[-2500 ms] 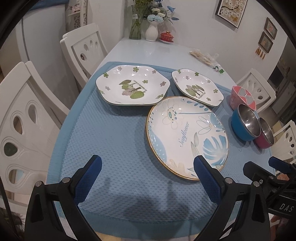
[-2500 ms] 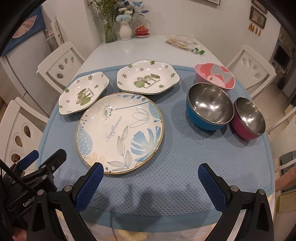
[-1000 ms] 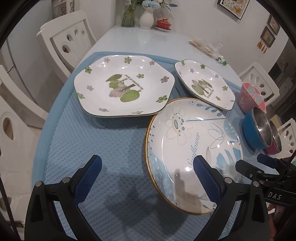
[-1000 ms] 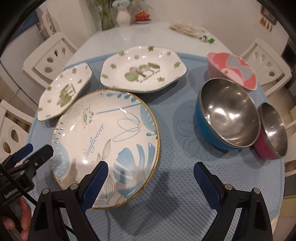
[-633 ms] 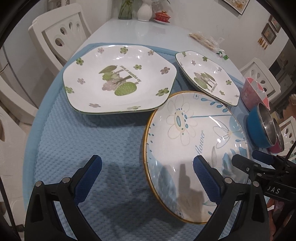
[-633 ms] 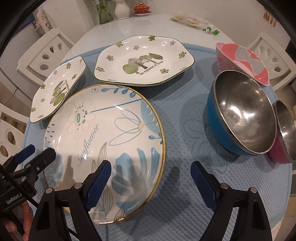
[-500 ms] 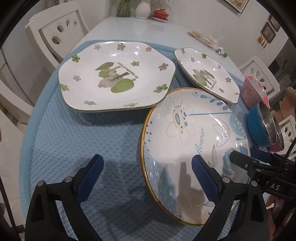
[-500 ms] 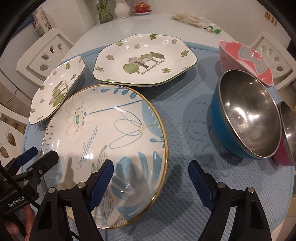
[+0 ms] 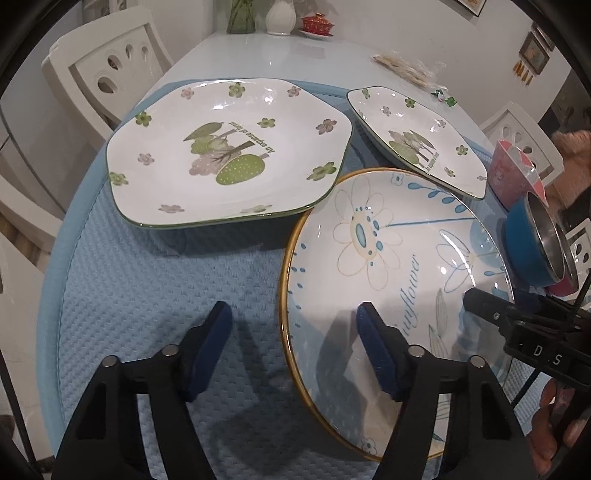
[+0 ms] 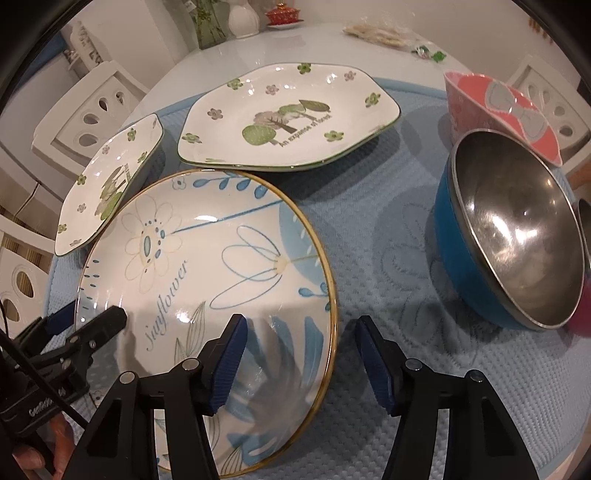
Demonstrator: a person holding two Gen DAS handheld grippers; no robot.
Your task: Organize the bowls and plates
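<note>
A round gold-rimmed sunflower plate (image 9: pixel 388 258) (image 10: pixel 207 266) lies on the blue mat. My left gripper (image 9: pixel 293 343) straddles its left rim, partly open and empty. My right gripper (image 10: pixel 299 354) straddles its right rim, partly open and empty. Behind it lie a large hexagonal green-flower plate (image 9: pixel 229 147) (image 10: pixel 288 118) and a smaller one (image 9: pixel 413 136) (image 10: pixel 107 184). A blue steel bowl (image 10: pixel 509 240) (image 9: pixel 535 247) stands at the right, with a pink bow bowl (image 10: pixel 498 107) behind it and a magenta bowl's edge (image 10: pixel 585 310) beside it.
The blue mat (image 9: pixel 147 295) covers the near part of a white table (image 9: pixel 277 55). Vases and a red lidded dish (image 9: pixel 317 24) stand at the far end, with a plastic packet (image 9: pixel 402 68). White chairs (image 9: pixel 107 70) stand around the table.
Both grippers have moved forward and lower toward the sunflower plate. Their fingers have narrowed from wide open and now straddle the plate's left and right rims.
</note>
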